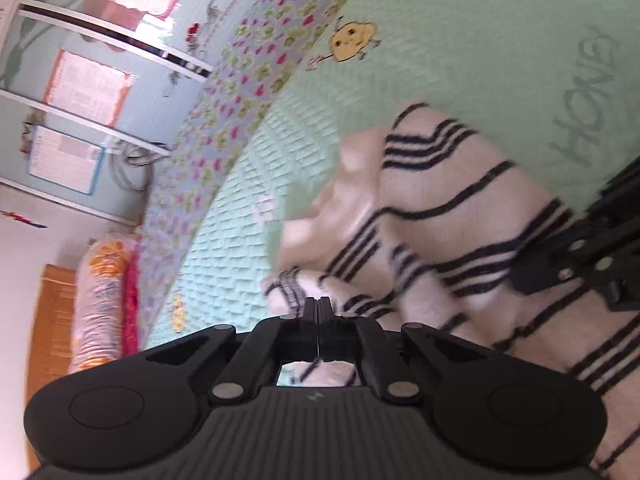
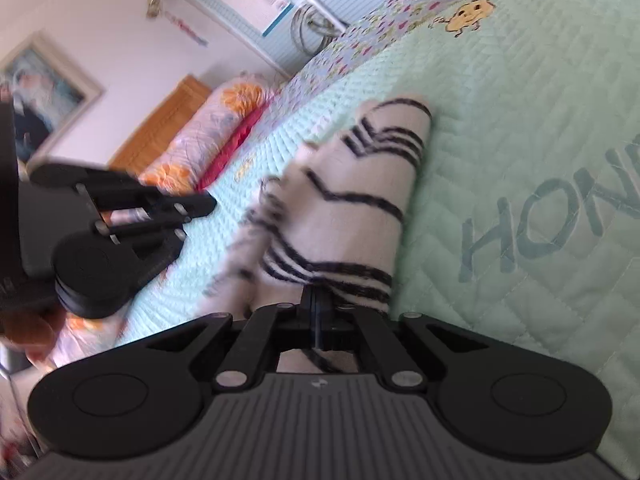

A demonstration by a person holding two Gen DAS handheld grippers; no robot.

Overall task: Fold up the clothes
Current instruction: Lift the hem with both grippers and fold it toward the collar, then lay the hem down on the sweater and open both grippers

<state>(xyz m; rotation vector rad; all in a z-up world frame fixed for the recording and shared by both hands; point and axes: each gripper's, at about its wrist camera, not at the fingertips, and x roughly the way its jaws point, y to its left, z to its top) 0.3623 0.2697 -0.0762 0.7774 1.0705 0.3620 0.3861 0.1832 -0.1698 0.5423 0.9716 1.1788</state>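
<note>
A cream sweater with black stripes [image 1: 452, 216] lies bunched on the green quilt [image 1: 460, 40]. My left gripper [image 1: 318, 307] is shut, its fingers pressed together on a fold of the sweater, and fabric shows under them. At the right edge of this view the right gripper [image 1: 576, 258] rests on the same sweater. In the right wrist view the sweater [image 2: 352, 208] stretches away from me as a long folded strip. My right gripper [image 2: 316, 300] is shut on its near striped edge. The left gripper [image 2: 132, 220] hangs at the left, above the quilt [image 2: 520, 140].
The quilt carries green lettering [image 2: 560, 216] and a yellow cartoon figure [image 1: 352, 42]. A floral sheet [image 1: 240, 80] borders it. Flowered pillows [image 2: 208, 128] and a wooden headboard [image 2: 160, 128] lie at the far end. Posters [image 1: 88, 88] hang on the blue wall.
</note>
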